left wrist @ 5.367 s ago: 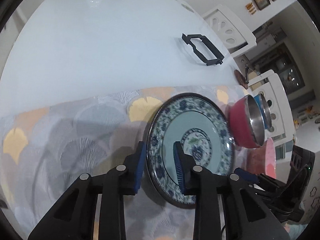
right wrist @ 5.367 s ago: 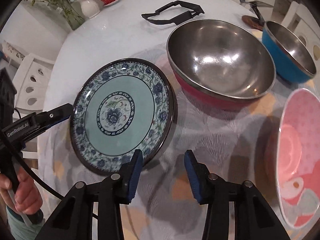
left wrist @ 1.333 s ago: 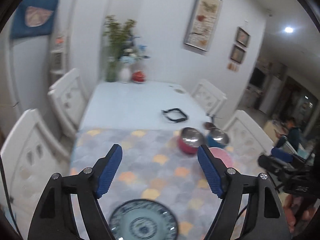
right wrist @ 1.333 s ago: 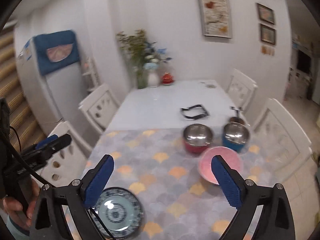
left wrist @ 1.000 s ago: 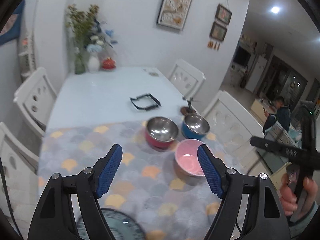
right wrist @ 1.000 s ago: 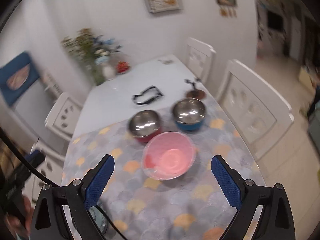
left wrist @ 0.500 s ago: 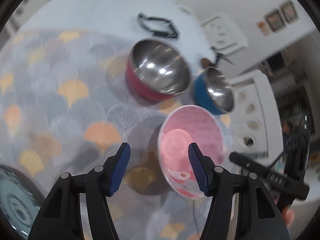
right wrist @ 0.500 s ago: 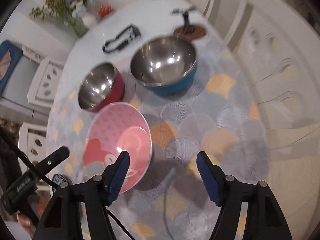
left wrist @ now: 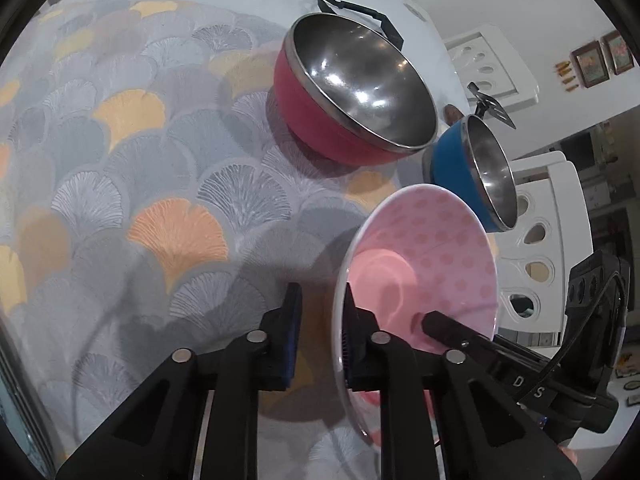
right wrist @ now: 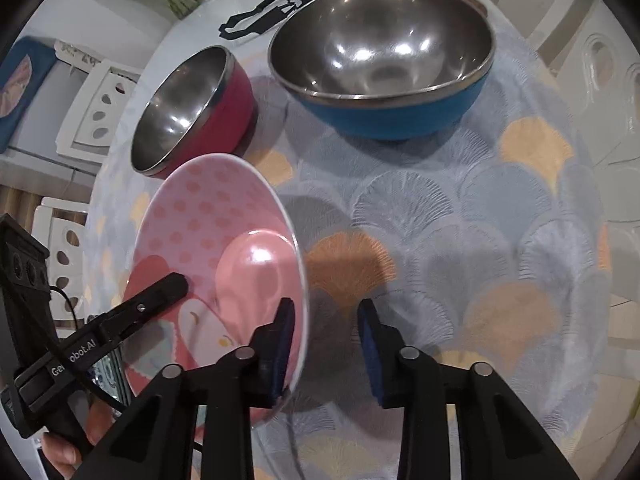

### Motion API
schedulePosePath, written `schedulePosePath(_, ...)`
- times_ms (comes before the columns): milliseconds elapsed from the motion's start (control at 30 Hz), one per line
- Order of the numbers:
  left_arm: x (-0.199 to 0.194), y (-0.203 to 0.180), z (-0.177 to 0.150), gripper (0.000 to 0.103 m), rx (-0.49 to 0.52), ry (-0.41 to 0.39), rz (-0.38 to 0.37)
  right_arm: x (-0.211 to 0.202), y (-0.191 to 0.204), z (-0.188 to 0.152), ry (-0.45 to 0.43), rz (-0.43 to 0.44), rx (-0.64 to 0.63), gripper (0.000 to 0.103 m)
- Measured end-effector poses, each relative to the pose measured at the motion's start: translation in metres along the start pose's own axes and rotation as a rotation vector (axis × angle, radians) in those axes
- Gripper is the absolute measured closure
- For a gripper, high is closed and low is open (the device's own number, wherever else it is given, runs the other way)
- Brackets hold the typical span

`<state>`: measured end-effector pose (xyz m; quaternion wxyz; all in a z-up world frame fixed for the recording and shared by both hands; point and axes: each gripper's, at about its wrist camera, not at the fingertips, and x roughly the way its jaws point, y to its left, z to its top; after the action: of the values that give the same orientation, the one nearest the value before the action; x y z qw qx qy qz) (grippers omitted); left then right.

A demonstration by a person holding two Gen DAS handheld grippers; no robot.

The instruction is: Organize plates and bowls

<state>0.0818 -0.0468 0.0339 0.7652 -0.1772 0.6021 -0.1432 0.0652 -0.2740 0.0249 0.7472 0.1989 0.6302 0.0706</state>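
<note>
A pink dotted bowl (left wrist: 420,256) (right wrist: 208,216) sits on the patterned tablecloth (left wrist: 160,160), and both grippers straddle its rim from opposite sides. My left gripper (left wrist: 320,324) is shut on the near rim, one pad inside and one outside. My right gripper (right wrist: 326,336) has its jaws closing. Its left pad is inside the bowl, and its right pad still stands apart from the rim. Each view shows the other gripper's finger inside the bowl (left wrist: 440,324) (right wrist: 160,292). Behind stand a red steel bowl (left wrist: 360,80) (right wrist: 184,108) and a blue steel bowl (left wrist: 452,168) (right wrist: 380,52).
A sliver of the blue-patterned plate (right wrist: 108,368) shows past the pink bowl. A black plastic frame (left wrist: 360,12) (right wrist: 264,16) lies on the white table beyond the bowls. White chairs (left wrist: 532,240) stand by the table edge. A person's hand (right wrist: 60,452) holds the left gripper.
Both grippers came down from high above the table to the pink bowl. Their jaws went from wide open to narrow around its rim.
</note>
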Motion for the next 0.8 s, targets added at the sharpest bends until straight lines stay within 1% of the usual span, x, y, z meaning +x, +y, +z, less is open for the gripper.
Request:
schedulePosePath(33,-0.001,-0.002,-0.002,0.091,0.008,-0.002,-0.002,0.000,0.002,-0.002,-0.005,-0.004,-0.008,0.080)
schedulePosePath(100,-0.002,-0.008,-0.004,0.091,0.027,-0.002,-0.027,-0.001,0.005,-0.004,-0.007,0.005,-0.021,0.088)
schedulePosePath(133,-0.006,-0.013,-0.008,0.091,0.051,-0.010,-0.009,-0.003,0.008,-0.005,-0.008,0.002,-0.028,0.088)
schedulePosePath(200,-0.009,-0.022,-0.013,0.091,0.097,-0.008,0.013,-0.007,0.013,-0.008,-0.014,-0.037,-0.048,0.088)
schedulePosePath(267,-0.018,-0.026,-0.019,0.091,0.118,-0.017,0.010,-0.017,0.014,-0.014,-0.030,-0.048,-0.056,0.088)
schedulePosePath(333,-0.029,-0.029,-0.023,0.091,0.120,-0.032,-0.011,-0.031,0.015,-0.020,-0.043,-0.035,-0.053,0.088)
schedulePosePath(433,-0.057,-0.035,-0.034,0.091,0.114,-0.065,-0.046,-0.059,0.024,-0.030,-0.064,-0.033,-0.073,0.088)
schedulePosePath(500,-0.083,-0.041,-0.044,0.091,0.121,-0.098,-0.051,-0.077,0.034,-0.039,-0.079,-0.033,-0.098,0.088)
schedulePosePath(600,-0.110,-0.048,-0.053,0.091,0.112,-0.131,-0.047,-0.100,0.050,-0.053,-0.096,-0.027,-0.124,0.087)
schedulePosePath(700,-0.135,-0.048,-0.069,0.091,0.099,-0.161,-0.043,-0.112,0.064,-0.070,-0.079,-0.004,-0.132,0.086)
schedulePosePath(800,-0.149,-0.043,-0.083,0.091,0.081,-0.165,-0.050,-0.117,0.070,-0.084,-0.044,0.019,-0.155,0.086)
